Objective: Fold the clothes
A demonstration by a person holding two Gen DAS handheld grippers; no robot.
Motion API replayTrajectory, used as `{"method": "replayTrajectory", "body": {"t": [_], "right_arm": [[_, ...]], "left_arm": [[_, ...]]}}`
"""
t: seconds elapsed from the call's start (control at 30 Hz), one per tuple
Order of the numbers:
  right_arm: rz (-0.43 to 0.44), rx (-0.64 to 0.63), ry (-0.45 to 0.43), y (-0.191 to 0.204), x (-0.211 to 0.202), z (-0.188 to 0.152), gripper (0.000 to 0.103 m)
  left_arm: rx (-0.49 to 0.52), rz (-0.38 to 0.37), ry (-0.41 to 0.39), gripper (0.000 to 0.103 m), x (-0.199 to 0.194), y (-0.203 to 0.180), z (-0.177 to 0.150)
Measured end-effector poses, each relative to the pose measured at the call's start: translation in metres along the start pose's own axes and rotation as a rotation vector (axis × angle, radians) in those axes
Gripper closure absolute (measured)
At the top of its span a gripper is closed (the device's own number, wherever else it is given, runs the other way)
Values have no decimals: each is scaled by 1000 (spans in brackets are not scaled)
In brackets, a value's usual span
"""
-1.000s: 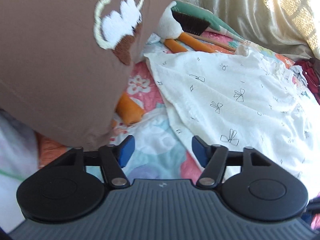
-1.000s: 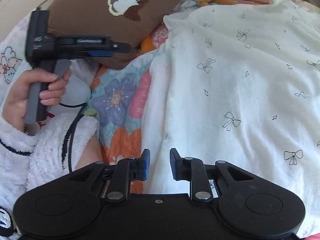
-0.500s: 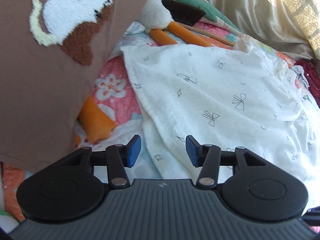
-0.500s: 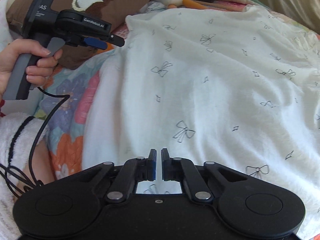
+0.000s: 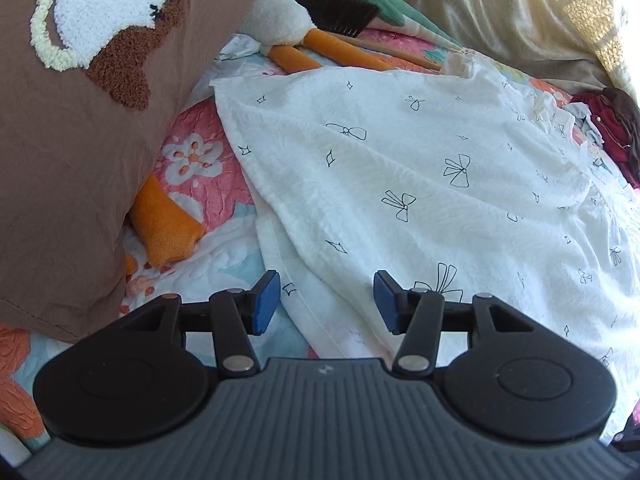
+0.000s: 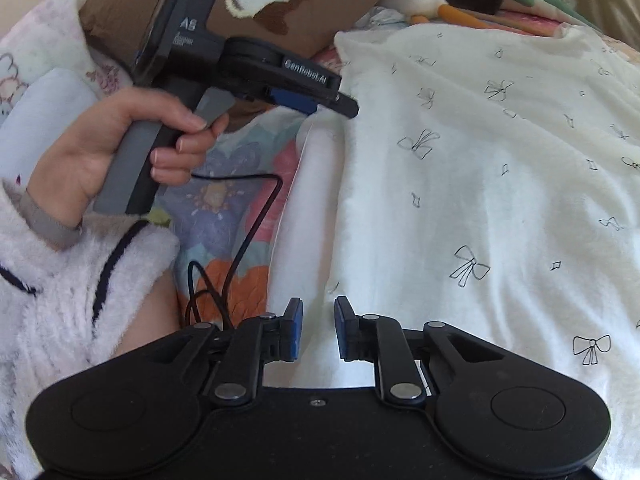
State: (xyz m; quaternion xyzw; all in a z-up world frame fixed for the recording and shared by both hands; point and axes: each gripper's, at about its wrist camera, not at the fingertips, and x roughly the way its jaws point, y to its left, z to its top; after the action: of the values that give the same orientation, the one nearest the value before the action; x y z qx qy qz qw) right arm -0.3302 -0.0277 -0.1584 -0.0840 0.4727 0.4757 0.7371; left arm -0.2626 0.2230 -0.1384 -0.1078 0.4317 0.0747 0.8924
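In the left wrist view, the left gripper [image 5: 326,306] is seen above the near left edge of one white garment [image 5: 420,184], printed with small black bows and spread over a floral quilt [image 5: 200,184]. Its jaws stand apart, about half spread; the garment's hem passes below the gap and is not seen to be pinched by the blue pads [image 5: 264,302]. To the left, open quilt is bounded by one brown pillow [image 5: 68,160] with a tufted white and brown motif, and an orange plush foot [image 5: 166,230] pokes out from under it. Beyond the garment's far edge one stuffed goose [image 5: 280,20] is lying with a dark brush [image 5: 336,10] across it. A beige curtain [image 5: 500,12] closes the back, and a dark red heap of cloth [image 5: 608,124] lies at the far right edge.

In the right wrist view, the right gripper [image 6: 316,330] is seen low over the garment's near edge [image 6: 460,200]. Its jaws have just been opening and stand slightly apart, with white cloth visible behind the gap and nothing clamped. To the left, the left gripper [image 6: 340,102] is held by one hand [image 6: 116,152] in a fluffy white sleeve [image 6: 60,288], its tips at the garment's left edge. One black cable [image 6: 244,236] loops across the strip of bare quilt [image 6: 224,208] between sleeve and garment.
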Motion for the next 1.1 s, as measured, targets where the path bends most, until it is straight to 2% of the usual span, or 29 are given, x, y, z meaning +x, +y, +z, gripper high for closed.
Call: {"method": "replayTrajectory", "body": {"t": [0.17, 0.23, 0.3, 0.5, 0.63, 0.73, 0.8, 0.87, 0.97, 1.0, 1.03, 1.1], "right_arm": [[-180, 2, 21, -13, 12, -9, 82], [-211, 8, 18, -19, 12, -11, 84], [-233, 12, 14, -22, 11, -11, 90], [-276, -13, 21, -23, 12, -11, 90], [-318, 3, 4, -16, 5, -8, 82], [-254, -4, -38, -6, -10, -4, 81], [-159, -14, -56, 0, -18, -2, 95], [-117, -55, -72, 7, -19, -3, 93], [-48, -68, 0, 10, -7, -3, 89], [-44, -76, 23, 11, -1, -4, 89], [-81, -98, 31, 13, 4, -6, 89], [-213, -172, 31, 22, 12, -13, 89]], "left_arm": [[37, 0, -24, 54, 0, -9, 1], [63, 1, -27, 54, 2, -15, 2], [94, 2, -23, 54, 5, -22, 2], [199, 47, 13, 52, 22, -43, -1], [224, 66, 4, 54, 28, -49, 0], [246, 81, 7, 54, 33, -54, 0], [261, 86, 7, 54, 36, -57, 0], [270, 90, 9, 54, 40, -59, 1], [275, 90, 7, 55, 42, -61, 1], [271, 89, 4, 56, 42, -60, 1], [263, 84, 0, 56, 41, -59, 2], [241, 74, -8, 57, 38, -56, 2]]}}
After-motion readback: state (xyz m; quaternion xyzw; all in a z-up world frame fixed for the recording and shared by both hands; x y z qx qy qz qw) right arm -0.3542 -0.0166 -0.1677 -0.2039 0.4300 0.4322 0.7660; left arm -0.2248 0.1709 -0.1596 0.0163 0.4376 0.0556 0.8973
